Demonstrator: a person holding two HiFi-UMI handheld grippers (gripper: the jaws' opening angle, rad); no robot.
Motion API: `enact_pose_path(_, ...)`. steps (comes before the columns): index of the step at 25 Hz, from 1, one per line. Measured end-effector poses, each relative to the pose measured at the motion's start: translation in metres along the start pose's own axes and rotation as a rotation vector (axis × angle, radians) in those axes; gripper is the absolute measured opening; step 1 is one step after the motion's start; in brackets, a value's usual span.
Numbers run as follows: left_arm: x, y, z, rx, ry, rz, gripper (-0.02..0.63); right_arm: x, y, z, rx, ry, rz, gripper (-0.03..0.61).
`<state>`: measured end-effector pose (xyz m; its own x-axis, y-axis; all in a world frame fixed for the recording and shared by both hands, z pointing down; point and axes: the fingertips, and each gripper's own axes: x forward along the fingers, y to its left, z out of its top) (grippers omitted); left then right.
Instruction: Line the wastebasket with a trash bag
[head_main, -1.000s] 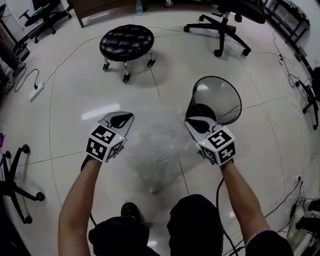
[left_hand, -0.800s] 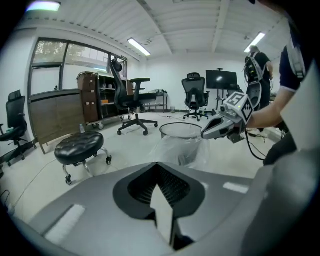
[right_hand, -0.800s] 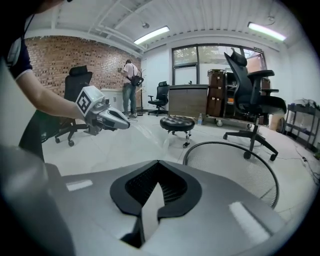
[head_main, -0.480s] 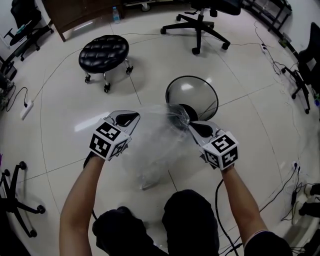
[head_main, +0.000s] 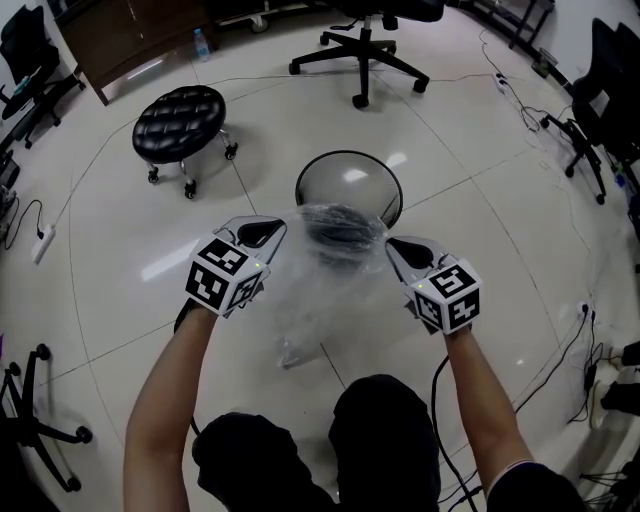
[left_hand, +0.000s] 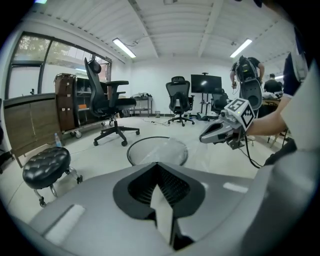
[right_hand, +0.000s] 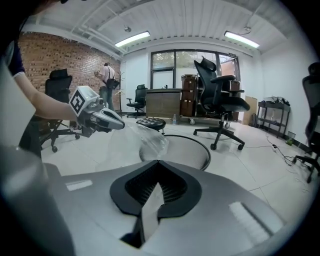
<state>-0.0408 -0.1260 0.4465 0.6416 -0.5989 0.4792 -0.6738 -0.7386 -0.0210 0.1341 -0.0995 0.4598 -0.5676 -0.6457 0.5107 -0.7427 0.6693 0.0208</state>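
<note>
Two claws, one trash bag, one wastebasket. Step in hand, as judged: carrying the opened bag mouth over the basket rim.

Item: trash bag (head_main: 325, 275). Clear film, stretched between the claws. In the head view its far edge overlaps the near rim of the wastebasket (head_main: 301, 186). Its tail hangs toward the floor (head_main: 480, 200) in front of the person's knees. Not yet inside the basket.

Item: left claw (head_main: 266, 235). Jaws together, a strip of film pinched between the pads.

Item: right claw (head_main: 398, 249). Likewise closed, on the opposite edge of the bag mouth.

Handling notes:
- Hold both pinches firm, since film this thin is likely to slip.
- Spread the claws so the mouth is wider than the rim.
- Bring the slack tail over the opening first and let it drop in.
- Then lower the mouth and fold each edge outward over the rim, on opposite sides.
- Risk: the light-looking mesh basket could tip or slide if the film drags on one side only.

Pose: both forearms extended forward and near parallel. The claws sit level with each other and well apart. Each points forward and somewhat down toward the basket, marker cube uppermost, tip turned slightly inward.
</note>
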Motion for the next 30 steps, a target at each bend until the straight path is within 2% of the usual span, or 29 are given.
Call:
enact_pose_path(5,0.014,-0.011,0.022,0.038,0.000,-0.015,0.012,-0.016,-0.035,0.002,0.023,-0.019,-0.080,0.002)
enact_pose_path(9,0.030,-0.012,0.038,0.081,0.013,-0.013,0.011,-0.019,-0.052,0.007,0.022,-0.036,-0.103,0.002)
enact_pose_path(12,0.038,-0.006,0.045,0.060,0.017,0.020,0.011,-0.018,-0.063,0.011,0.029,-0.048,-0.102,0.002)
enact_pose_path(15,0.043,-0.005,0.039,0.044,0.061,0.045,0.011,-0.018,-0.071,0.010,0.030,-0.047,-0.095,0.002)
enact_pose_path(19,0.048,0.002,0.038,0.069,0.096,0.068,0.011,-0.015,-0.076,0.010,0.028,-0.050,-0.093,0.002)
enact_pose_path(25,0.064,0.023,0.051,0.058,0.044,0.084,0.011,0.003,-0.096,0.016,-0.009,-0.006,-0.136,0.002)
enact_pose_path(30,0.082,0.055,0.048,0.052,0.048,0.084,0.012,0.029,-0.119,0.018,-0.010,0.036,-0.190,0.002)
